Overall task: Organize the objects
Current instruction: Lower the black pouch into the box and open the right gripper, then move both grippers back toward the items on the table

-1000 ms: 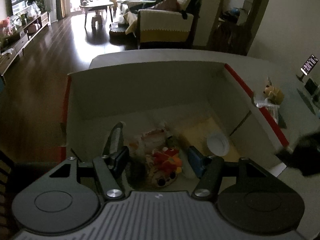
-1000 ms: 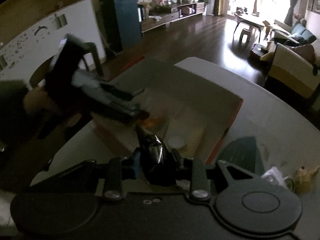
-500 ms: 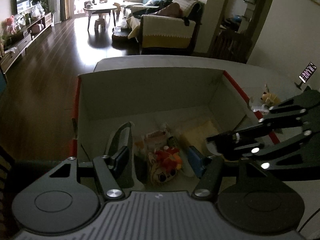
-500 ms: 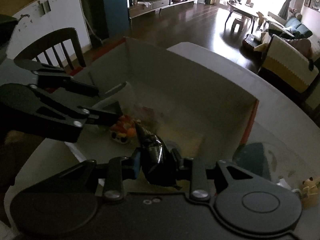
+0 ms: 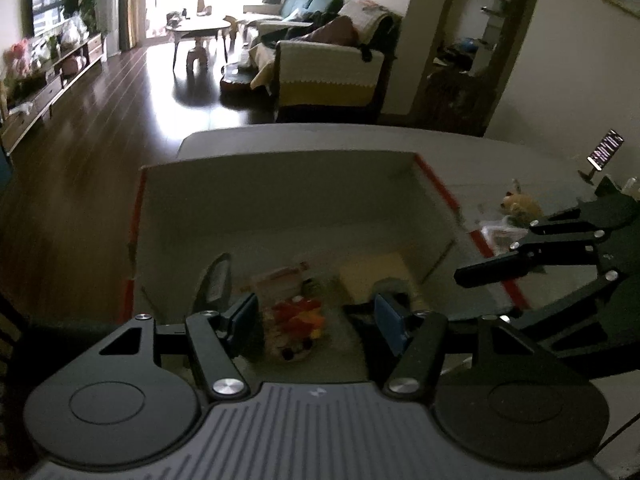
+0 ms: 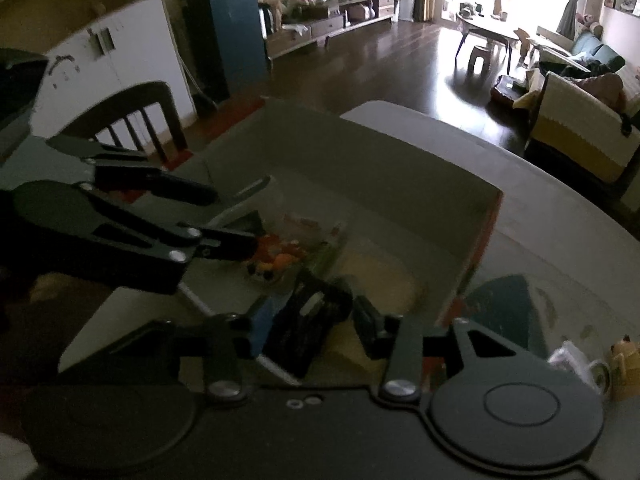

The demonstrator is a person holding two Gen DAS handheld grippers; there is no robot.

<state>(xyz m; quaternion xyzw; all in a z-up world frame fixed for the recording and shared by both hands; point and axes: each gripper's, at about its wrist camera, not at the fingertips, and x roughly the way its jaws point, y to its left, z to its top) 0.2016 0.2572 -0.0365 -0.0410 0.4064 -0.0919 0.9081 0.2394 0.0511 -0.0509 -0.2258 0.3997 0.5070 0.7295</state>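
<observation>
1 box [image 5: 280, 200] w/ toy [image 5: 298, 322], pouch [image 6: 304, 328]

I'm working in a home's open living room: dark glossy wood floor [image 5: 100, 128], blanket-draped sofa [image 5: 328, 76], round coffee table [image 5: 200, 26], what looks like a wall television [image 5: 48, 6].

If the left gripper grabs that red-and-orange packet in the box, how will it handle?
The packet looks like thin printed film, so it is probably floppy and light. The wrapper seems smooth and may slip unless pinched firmly. It lies flat on the floor of the box, so rolling seems unlikely.
</observation>
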